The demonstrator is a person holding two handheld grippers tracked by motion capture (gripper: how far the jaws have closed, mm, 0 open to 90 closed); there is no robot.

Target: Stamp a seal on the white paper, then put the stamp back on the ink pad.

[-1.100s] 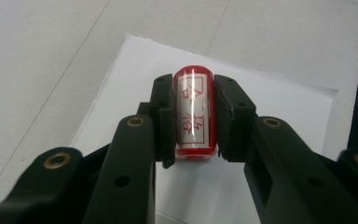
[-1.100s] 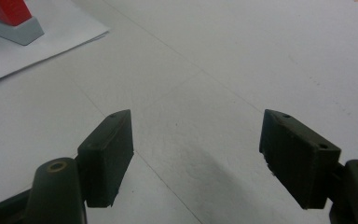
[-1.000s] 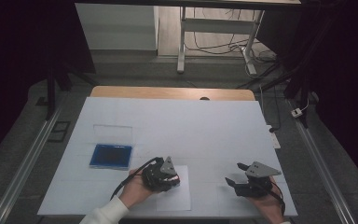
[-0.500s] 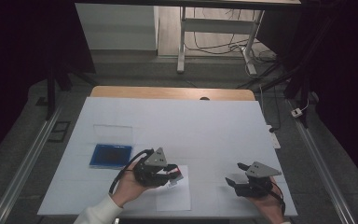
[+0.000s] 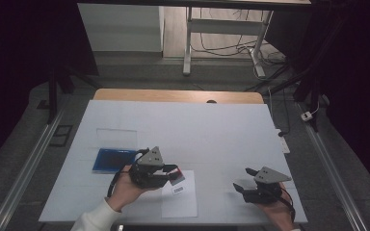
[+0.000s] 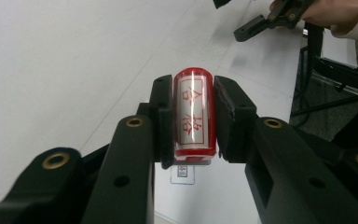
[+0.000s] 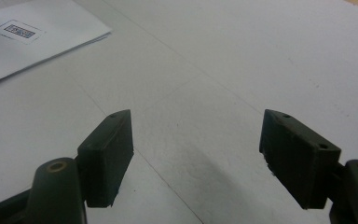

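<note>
Stamp work is what the pictures show: a red rubber stamp (image 6: 194, 114) with red characters on its clear label sits pinched between the black jaws of the left gripper (image 5: 169, 176), held above the table (image 5: 212, 130) over the upper part of a white sheet of paper (image 5: 179, 201) that carries a small barcode label (image 5: 178, 189). Going from the left side of the high view, a blue ink pad (image 5: 114, 160) lies open near the table's left edge, with its clear lid (image 5: 117, 137) just beyond it. Next comes the left gripper itself; compared with a second ago it has lifted off the table and swung its jaws rightward, from pointing up the table to lying across the paper's top edge, so the stamp now hangs over the sheet rather than beside the pad. I judge that the inking is done and the pressing is next: the stamp face needs to turn down and land squarely on a bare part of the sheet, clear of the barcode. Farther right, well apart from the paper, the right gripper (image 5: 243, 182) rests low on the bare table with its jaws spread wide and nothing between them; it has kept its place.
</note>
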